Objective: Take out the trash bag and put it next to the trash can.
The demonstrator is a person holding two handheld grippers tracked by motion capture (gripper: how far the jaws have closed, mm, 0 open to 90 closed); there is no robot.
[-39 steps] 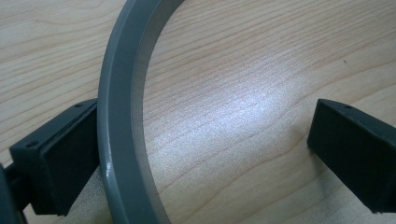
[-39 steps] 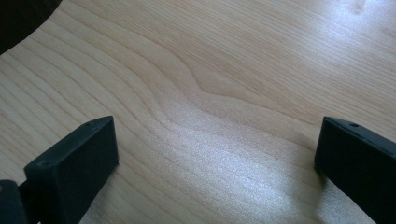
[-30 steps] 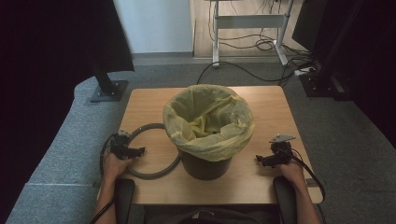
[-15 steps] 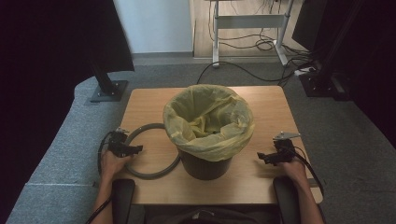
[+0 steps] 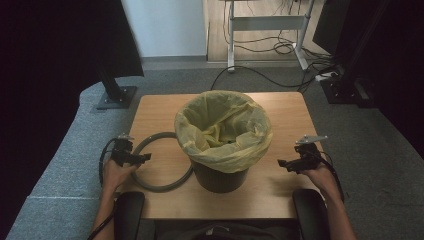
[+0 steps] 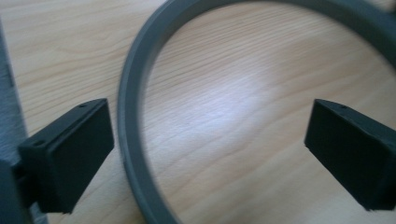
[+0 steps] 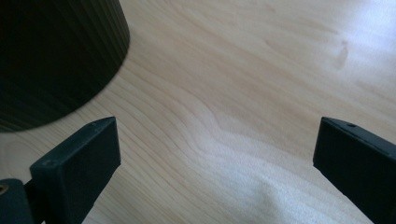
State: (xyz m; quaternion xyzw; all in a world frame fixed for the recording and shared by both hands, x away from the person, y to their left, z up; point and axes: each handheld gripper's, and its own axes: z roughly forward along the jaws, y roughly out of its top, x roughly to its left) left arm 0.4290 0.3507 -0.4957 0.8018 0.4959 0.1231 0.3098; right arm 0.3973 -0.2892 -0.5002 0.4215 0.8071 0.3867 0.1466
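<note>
Left tool [image 6: 205, 154] hangs spread wide over the grey ring [image 5: 162, 162] lying flat near the bench's [image 5: 150, 107] left edge, beside the lined bin [image 5: 222, 137], probably lining up a grab. Right tool [image 7: 215, 163] waits spread by the right edge.

high view overhead; gripper views skim table [image 5: 165, 107].

Grey ring [image 5: 162, 162] flat beside lined bin [image 5: 222, 145]
</note>
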